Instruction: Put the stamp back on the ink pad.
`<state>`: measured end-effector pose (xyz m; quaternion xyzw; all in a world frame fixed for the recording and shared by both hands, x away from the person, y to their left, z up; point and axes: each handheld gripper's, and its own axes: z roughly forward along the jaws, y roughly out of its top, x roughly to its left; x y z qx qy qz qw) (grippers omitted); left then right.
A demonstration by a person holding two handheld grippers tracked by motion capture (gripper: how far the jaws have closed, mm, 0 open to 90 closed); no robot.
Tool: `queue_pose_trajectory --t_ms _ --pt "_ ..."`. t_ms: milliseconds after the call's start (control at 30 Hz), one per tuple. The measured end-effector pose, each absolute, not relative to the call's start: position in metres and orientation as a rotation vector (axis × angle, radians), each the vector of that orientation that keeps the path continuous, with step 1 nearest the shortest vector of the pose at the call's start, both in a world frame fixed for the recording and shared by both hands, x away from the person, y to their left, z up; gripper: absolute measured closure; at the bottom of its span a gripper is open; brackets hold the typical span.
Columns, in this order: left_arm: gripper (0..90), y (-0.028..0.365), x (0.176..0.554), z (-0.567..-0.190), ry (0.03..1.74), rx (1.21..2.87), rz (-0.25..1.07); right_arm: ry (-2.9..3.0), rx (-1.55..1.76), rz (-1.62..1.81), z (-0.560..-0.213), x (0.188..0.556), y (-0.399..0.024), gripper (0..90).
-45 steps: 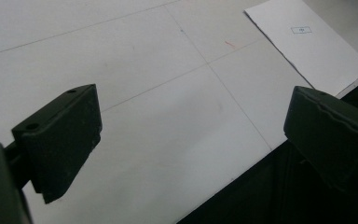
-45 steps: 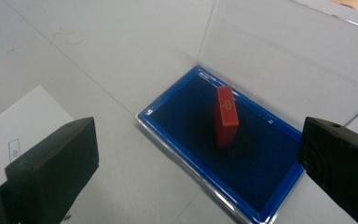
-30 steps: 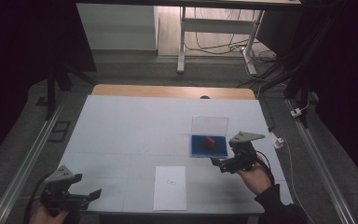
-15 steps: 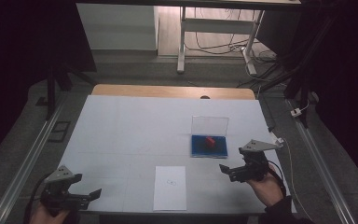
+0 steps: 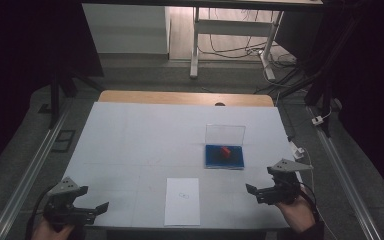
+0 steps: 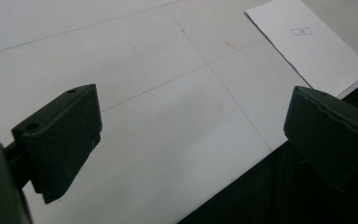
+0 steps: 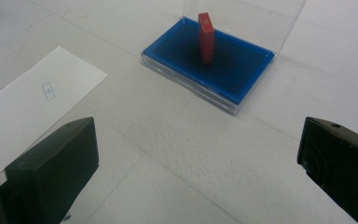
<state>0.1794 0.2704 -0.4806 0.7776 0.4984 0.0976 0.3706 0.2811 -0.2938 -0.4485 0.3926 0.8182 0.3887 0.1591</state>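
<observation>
An open case with a blue base point(image 5: 224, 156) and an upright clear lid point(image 5: 225, 134) lies right of the table's centre. A small red block point(image 5: 225, 151) stands in it. The right gripper view shows the same blue base point(image 7: 247, 77) and red block point(image 7: 206, 37) ahead of the jaws. My right gripper point(image 5: 253, 193) is open and empty, near the front right edge, apart from the case. My left gripper point(image 5: 97, 208) is open and empty at the front left corner. A white sheet of paper point(image 5: 182, 201) with a small printed mark lies between them.
The white table point(image 5: 145, 140) ends at a wooden strip point(image 5: 185, 97) at the back. Metal rails point(image 5: 27, 170) run along both sides. In the left gripper view the paper point(image 6: 312, 44) lies by the table's front edge, with dark floor beyond.
My right gripper has drawn back from beside the case toward the front right edge. The left gripper has stayed put.
</observation>
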Motion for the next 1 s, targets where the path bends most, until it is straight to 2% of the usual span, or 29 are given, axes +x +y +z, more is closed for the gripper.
queue_pose_trajectory --t_ms 1000 --pt "4.5 0.271 0.179 -0.481 1.284 1.987 0.252 2.305 1.255 1.045 -0.457 0.244 -0.323 0.0"
